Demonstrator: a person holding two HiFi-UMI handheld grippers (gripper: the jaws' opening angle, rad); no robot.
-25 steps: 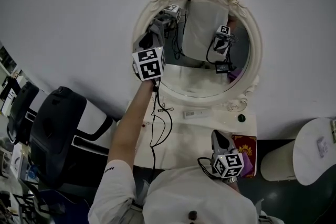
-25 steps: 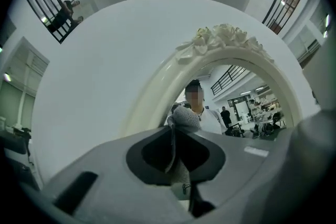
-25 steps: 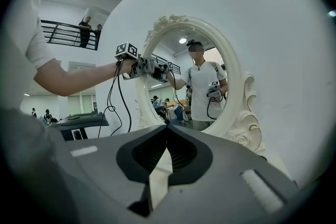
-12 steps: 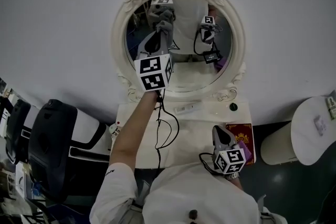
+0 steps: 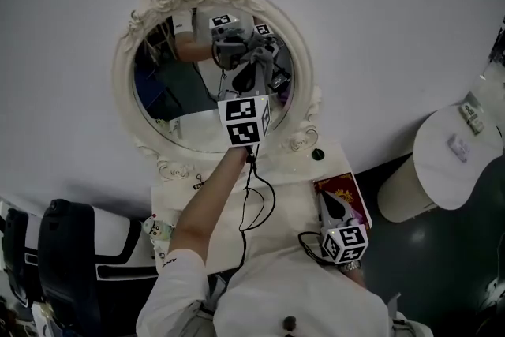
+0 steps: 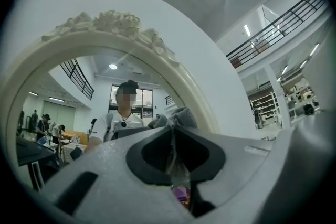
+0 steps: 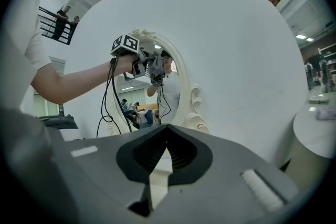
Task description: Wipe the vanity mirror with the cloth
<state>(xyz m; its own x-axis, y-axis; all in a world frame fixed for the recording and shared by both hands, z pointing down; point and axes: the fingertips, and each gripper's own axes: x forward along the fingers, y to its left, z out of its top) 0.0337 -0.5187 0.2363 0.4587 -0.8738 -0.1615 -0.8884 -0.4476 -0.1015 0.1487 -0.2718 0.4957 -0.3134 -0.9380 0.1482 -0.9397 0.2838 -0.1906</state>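
Note:
The oval vanity mirror (image 5: 170,83) in its white rose-carved frame stands against the wall at the back of a white vanity table (image 5: 288,193). My left gripper (image 5: 252,79) is raised to the right part of the glass and is shut on a grey cloth (image 5: 260,59), which presses against the mirror. In the left gripper view the cloth (image 6: 181,114) bunches out past the closed jaws of the left gripper (image 6: 172,131), with the mirror frame (image 6: 105,26) just beyond. My right gripper (image 5: 326,200) rests low over the table's right side, shut and holding nothing (image 7: 166,128).
A red booklet (image 5: 347,192) lies on the table beside the right gripper. A small dark knob (image 5: 318,155) sits near the mirror's foot. A white round bin (image 5: 442,162) stands at the right, a black chair (image 5: 67,256) at the lower left. A cable (image 5: 256,201) hangs from the left gripper.
The left gripper has carried the cloth across the glass from the mirror's left edge to its right part. The head view has swung, so the mirror now sits further left.

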